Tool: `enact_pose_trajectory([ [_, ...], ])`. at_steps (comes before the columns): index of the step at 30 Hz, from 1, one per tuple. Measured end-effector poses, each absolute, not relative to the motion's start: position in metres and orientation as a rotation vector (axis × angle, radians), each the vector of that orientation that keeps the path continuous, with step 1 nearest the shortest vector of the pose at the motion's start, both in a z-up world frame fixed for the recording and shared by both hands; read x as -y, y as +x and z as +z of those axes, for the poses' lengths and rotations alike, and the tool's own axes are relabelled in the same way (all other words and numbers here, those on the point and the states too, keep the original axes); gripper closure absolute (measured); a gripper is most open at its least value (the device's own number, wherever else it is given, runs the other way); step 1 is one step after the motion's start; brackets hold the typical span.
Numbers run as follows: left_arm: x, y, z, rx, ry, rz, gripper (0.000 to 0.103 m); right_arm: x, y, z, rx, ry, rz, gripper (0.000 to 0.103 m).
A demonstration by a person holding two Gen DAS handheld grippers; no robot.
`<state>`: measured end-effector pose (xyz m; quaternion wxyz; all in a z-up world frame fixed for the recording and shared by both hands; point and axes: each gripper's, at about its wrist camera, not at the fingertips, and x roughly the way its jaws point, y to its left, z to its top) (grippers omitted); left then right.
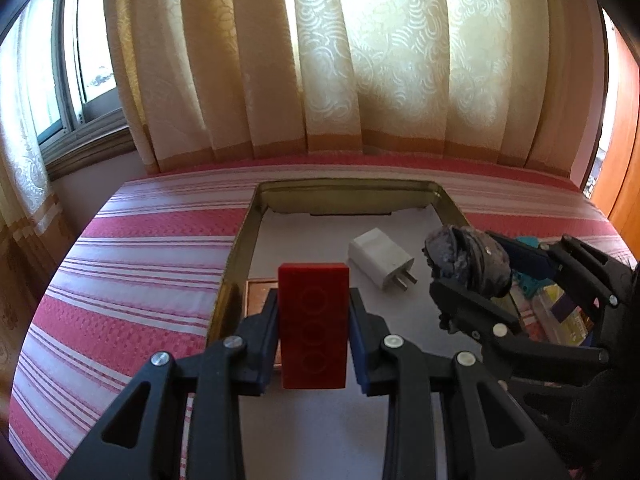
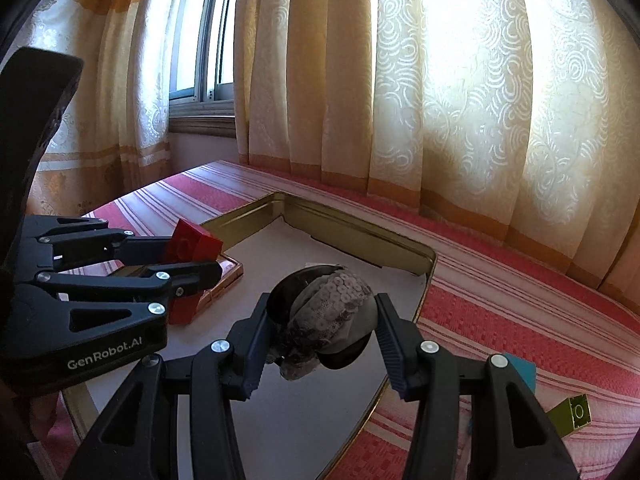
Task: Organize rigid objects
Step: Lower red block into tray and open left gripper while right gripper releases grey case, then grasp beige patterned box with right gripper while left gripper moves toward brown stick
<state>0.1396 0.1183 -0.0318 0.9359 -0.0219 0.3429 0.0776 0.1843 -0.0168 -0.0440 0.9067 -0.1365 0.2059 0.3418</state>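
Observation:
My left gripper is shut on a red block with round marks on its face, held upright over the gold-rimmed tray. In the right wrist view the same left gripper holds the red block at the tray's left side. My right gripper is shut on a dark round thing with a grey sequined cover, above the tray's white floor. From the left wrist view that dark round thing hangs at the right, in the right gripper. A white plug adapter lies in the tray.
The tray rests on a red and white striped cloth. A copper-coloured flat box lies in the tray under the red block. Colourful small items sit at the tray's right. A teal piece and a gold tag lie on the cloth. Curtains hang behind.

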Motion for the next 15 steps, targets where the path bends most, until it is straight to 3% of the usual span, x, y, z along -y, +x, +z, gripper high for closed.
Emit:
enact_pose_trajectory([
  [4, -0.117, 0.147, -0.033, -0.732, -0.034, 0.154, 0.072, 0.016, 0.19, -0.045, -0.442, -0.283, 0.692, 0.051],
  [8, -0.116, 0.146, -0.032, -0.729, -0.025, 0.163, 0.061, 0.018, 0.191, -0.044, -0.442, -0.27, 0.692, 0.043],
  [15, -0.116, 0.126, -0.024, -0.641, -0.071, 0.172, 0.018, 0.053, 0.17, -0.027, -0.417, -0.204, 0.664, 0.029],
])
